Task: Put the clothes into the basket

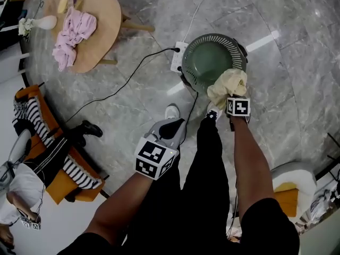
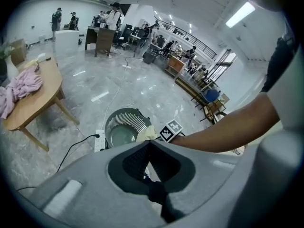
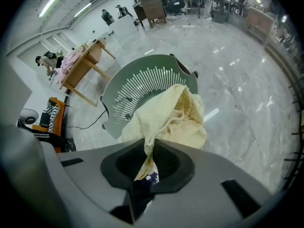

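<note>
Cloth (image 1: 229, 84), cream-coloured, is held clamped in the right gripper (image 1: 229, 95) over the near rim of the green basket (image 1: 204, 62); release above the opening is judged next. The left gripper (image 1: 171, 127) is closed, empty.

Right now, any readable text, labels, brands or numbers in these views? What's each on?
No readable text anywhere.
Left cube, right cube: black-and-white square patterns only, no letters.
Dark blue patch on the yellow cloth, by the jaws: too small to read.
</note>
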A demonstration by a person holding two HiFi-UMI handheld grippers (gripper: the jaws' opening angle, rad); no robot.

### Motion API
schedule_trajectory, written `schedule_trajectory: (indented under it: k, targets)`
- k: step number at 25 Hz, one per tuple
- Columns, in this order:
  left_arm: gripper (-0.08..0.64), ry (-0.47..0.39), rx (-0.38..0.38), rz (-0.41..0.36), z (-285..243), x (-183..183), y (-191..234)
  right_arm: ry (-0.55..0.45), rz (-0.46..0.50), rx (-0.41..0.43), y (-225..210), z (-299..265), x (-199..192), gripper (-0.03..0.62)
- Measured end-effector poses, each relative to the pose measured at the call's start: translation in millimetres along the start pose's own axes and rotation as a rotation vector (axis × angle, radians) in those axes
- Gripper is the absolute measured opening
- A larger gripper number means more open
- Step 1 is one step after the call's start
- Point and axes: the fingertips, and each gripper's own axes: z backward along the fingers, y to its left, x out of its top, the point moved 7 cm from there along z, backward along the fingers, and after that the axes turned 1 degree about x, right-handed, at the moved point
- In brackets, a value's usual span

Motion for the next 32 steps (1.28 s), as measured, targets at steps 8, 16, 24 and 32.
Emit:
schedule_trajectory:
  k: [8, 16, 24, 32]
  targets:
    - [0.000, 0.024, -0.005, 0.006, -7.9, -9.0, 5.3, 0.015, -0.023, -0.005, -9.1, -24.3, -7.2, 0.054]
    - [0.000, 0.024, -0.021, -0.018, 0.3, -3.4, 4.4, 0.035, 0.004, 0.003, -3.6, -14.9, -12.7, 0.168]
    - [0.000, -0.018, -0.057, -0.053, 34.8, 24.2, -3.3, 0.030, -0.054, -0.034, 1.3, 42.5, -22.9, 0.230]
    - [0.000, -0.086, -0.104, -0.149, 95.4, 50.4, -22.2, -0.097, -0.169, -0.012, 43.9, 129.9, -16.1, 0.230]
